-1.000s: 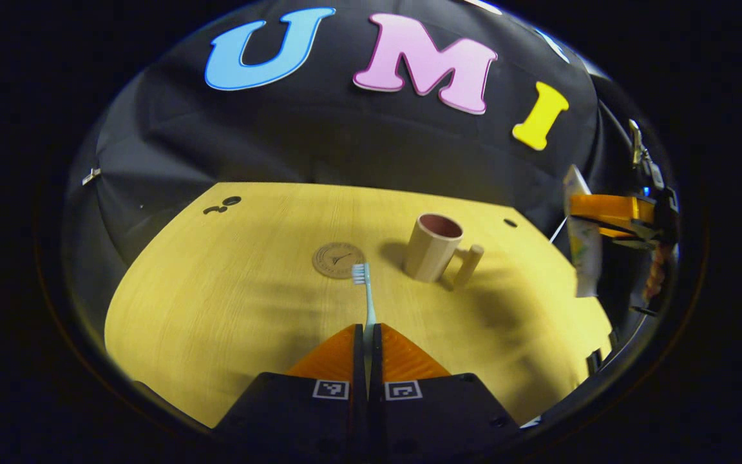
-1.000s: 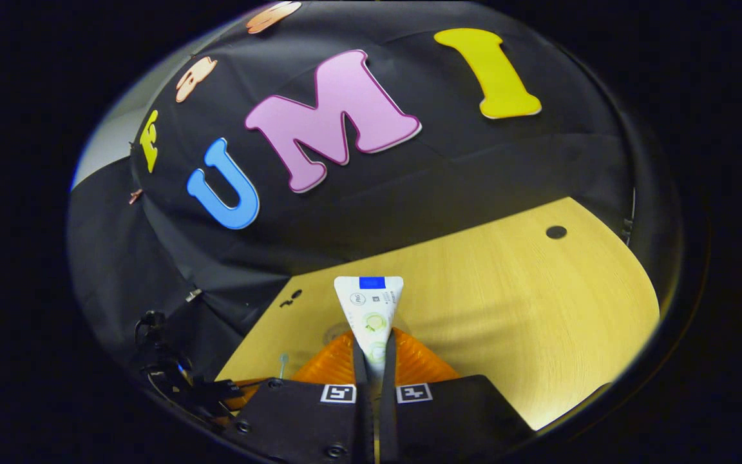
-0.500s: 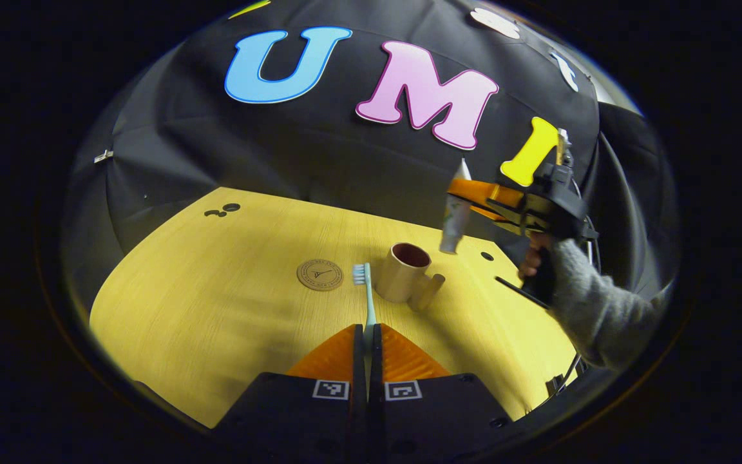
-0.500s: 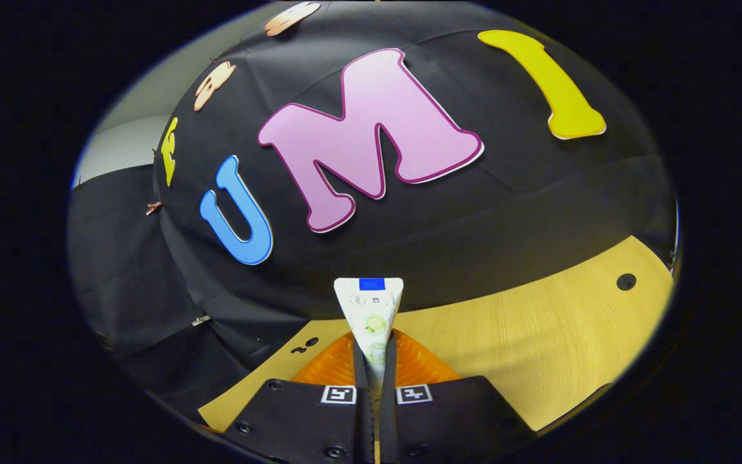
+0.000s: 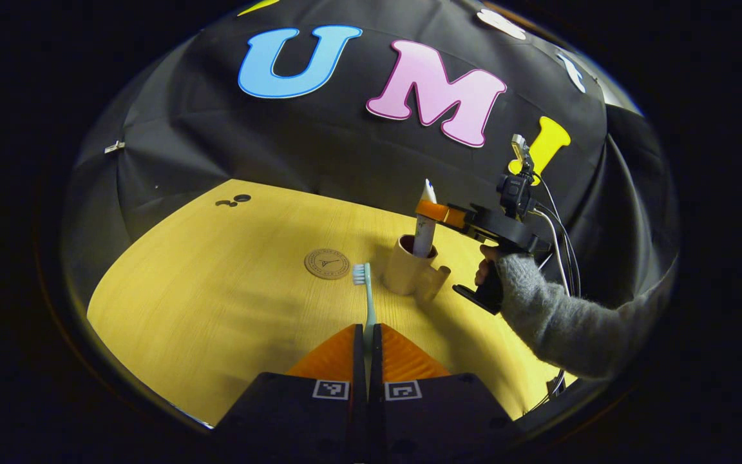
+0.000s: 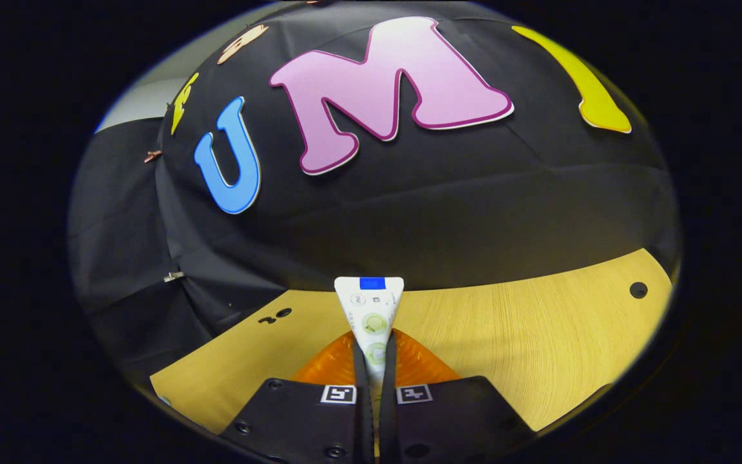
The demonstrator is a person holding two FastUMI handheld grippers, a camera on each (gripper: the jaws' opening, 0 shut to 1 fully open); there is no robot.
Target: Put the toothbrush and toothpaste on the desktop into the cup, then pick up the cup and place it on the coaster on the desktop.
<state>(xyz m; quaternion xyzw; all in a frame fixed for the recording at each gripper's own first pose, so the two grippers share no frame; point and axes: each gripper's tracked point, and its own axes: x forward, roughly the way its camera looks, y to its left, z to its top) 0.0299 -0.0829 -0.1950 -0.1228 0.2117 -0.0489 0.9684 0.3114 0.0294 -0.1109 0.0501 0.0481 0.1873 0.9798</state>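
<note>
In the left gripper view, going left to right across the yellow table (image 5: 203, 290): two small dark holes (image 5: 234, 200) sit near the far edge at about 10 o'clock; the round brown coaster (image 5: 327, 263) lies flat near the middle, bare, with an embossed mark too small to read. Just right of it is the brush head of the toothbrush (image 5: 365, 293), whose handle runs straight down to 6 o'clock into the left gripper (image 5: 366, 341); its fingers are clenched on the handle. Next, at about 1 o'clock from the brush head, the beige cup (image 5: 406, 276) stands upright on the table, apart from the coaster, its handle toward the right. The toothpaste (image 5: 424, 219) hangs upright with its lower end inside the cup's mouth, pinched by the right gripper (image 5: 432, 211), which reaches in from 3 o'clock. A hand (image 5: 488, 278) in a grey fuzzy sleeve (image 5: 558, 322) holds that gripper's grip, with cables (image 5: 554, 225) trailing behind it.

The right gripper view looks along its own fingers: the right gripper (image 6: 374, 351) is clamped on the toothpaste (image 6: 371, 316), whose flat white crimped end with a blue patch stands up at 12 o'clock from the fingers. The small print and round green pictures on the tube are not legible. Beyond lies the table (image 6: 525, 348), with a hole (image 6: 637, 289) at 3 o'clock.
</note>
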